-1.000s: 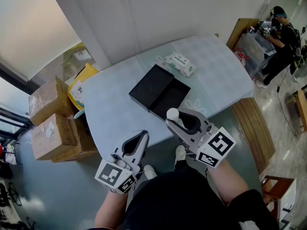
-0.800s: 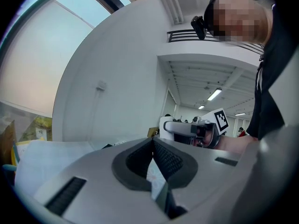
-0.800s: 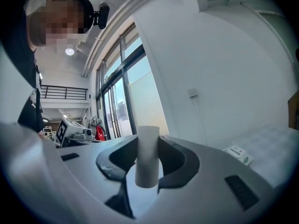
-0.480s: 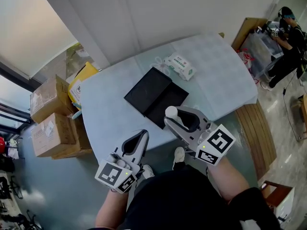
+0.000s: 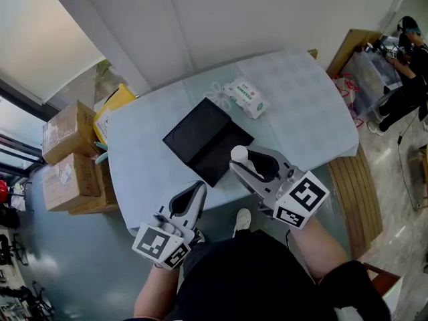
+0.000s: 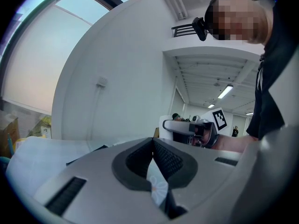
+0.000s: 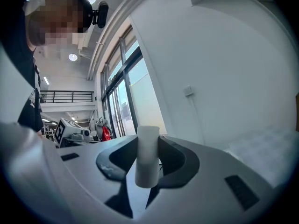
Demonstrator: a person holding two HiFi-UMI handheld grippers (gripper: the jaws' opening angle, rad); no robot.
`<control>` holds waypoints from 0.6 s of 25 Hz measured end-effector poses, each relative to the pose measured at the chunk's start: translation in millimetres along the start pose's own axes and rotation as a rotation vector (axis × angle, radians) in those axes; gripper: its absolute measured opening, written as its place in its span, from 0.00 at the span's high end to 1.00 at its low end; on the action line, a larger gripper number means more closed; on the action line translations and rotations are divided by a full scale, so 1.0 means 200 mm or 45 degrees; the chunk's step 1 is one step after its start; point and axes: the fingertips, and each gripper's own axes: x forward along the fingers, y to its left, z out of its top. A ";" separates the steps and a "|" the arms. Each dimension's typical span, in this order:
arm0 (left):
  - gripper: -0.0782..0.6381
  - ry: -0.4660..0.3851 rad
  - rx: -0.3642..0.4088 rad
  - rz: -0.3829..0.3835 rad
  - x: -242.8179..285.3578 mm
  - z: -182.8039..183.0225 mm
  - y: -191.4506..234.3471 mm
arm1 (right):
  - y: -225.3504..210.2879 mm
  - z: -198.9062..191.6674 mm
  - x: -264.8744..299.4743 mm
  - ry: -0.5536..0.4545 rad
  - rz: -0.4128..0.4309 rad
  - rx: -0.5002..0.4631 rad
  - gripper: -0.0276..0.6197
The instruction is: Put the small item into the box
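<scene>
White smooth cylinder (image 7: 147,157) (upright), pinched by right hand-held gripper (image 5: 242,161), left hand-held gripper (image 6: 153,143) closed

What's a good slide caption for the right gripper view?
Right gripper holding a small white cylinder upright between its jaws, a white wall ahead.

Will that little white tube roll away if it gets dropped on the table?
Probably, if it lands on its side: the white tube looks round and smooth. Stood on its flat end it might stay, though it looks tall and narrow, so a nudge could tip it. It seems stiff, since the right tool pinches it upright without it bending.
</scene>
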 end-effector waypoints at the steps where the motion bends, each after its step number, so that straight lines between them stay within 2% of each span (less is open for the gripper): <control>1: 0.88 0.002 0.000 0.004 0.02 0.00 -0.01 | -0.02 0.01 -0.01 0.000 0.003 -0.002 0.74; 15: 0.88 0.048 0.017 0.025 0.15 -0.06 -0.09 | -0.16 0.02 -0.06 0.008 0.031 -0.012 0.74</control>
